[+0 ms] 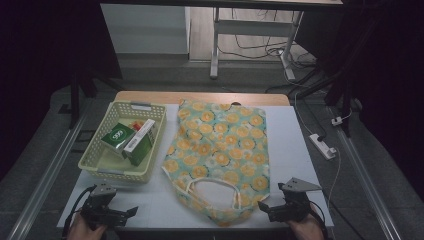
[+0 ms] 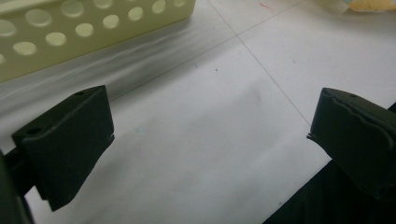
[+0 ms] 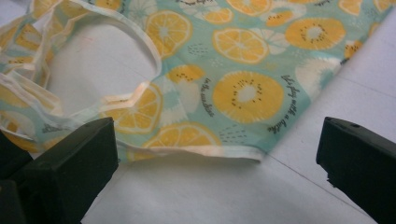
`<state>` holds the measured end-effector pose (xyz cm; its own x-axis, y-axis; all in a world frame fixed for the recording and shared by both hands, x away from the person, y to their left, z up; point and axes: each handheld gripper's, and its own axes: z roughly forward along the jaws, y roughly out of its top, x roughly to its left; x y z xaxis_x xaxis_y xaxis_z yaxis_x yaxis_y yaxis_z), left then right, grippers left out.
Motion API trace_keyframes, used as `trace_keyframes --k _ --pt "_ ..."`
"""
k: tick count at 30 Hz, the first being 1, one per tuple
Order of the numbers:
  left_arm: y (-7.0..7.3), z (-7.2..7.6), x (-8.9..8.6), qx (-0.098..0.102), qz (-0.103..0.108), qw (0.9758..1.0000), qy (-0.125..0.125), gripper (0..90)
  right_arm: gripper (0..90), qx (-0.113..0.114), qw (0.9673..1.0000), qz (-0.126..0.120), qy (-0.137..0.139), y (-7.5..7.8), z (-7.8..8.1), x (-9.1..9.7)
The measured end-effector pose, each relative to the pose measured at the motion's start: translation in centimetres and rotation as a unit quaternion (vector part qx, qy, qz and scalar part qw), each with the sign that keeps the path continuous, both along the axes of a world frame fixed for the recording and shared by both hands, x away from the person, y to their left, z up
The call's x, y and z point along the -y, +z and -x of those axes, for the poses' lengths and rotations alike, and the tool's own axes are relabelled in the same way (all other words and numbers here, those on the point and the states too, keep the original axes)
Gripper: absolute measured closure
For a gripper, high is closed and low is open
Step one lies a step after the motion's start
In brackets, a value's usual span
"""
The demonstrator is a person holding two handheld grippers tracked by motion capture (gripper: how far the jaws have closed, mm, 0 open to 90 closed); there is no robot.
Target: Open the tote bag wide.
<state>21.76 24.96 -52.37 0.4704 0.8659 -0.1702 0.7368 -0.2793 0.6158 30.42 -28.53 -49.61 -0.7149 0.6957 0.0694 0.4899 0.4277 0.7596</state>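
A cloth bag (image 1: 222, 152) printed with orange slices on pale teal lies flat in the middle of the white table (image 1: 295, 145), its handles toward the near edge. In the right gripper view the bag (image 3: 243, 70) fills the upper part, its hem just beyond the jaws. My right gripper (image 1: 263, 210) rests open at the near right, by the bag's near corner. Near the left front corner of the table, my left gripper (image 1: 131, 212) is open over bare table. A cream perforated basket (image 1: 95, 152) holds a green box (image 1: 119, 134) and a white-and-green carton (image 1: 140, 142).
The basket's wall (image 2: 70, 28) stands just beyond my left jaws. A desk frame, cables and a power strip (image 1: 322, 145) sit on the floor past the table. Bare table (image 2: 210, 121) lies between the basket and the near edge.
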Motion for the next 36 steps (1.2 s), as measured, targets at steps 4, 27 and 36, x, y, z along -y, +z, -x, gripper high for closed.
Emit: trace_keyframes --k 4,27,36 --pt "0.0 0.0 0.0 -0.001 0.002 1.0000 -0.001 0.0 0.0 0.004 1.0000 -0.002 0.007 0.2 0.1 -0.2" --pt "0.0 -0.1 -0.1 -0.005 0.006 0.9999 -0.009 0.0 0.0 -0.009 0.9971 0.013 0.074 1.3 1.2 -3.9" --pt "-0.1 -0.2 -0.1 -0.007 0.007 0.9999 -0.009 0.0 0.0 -0.026 0.9942 0.014 0.104 1.3 1.5 -6.1"
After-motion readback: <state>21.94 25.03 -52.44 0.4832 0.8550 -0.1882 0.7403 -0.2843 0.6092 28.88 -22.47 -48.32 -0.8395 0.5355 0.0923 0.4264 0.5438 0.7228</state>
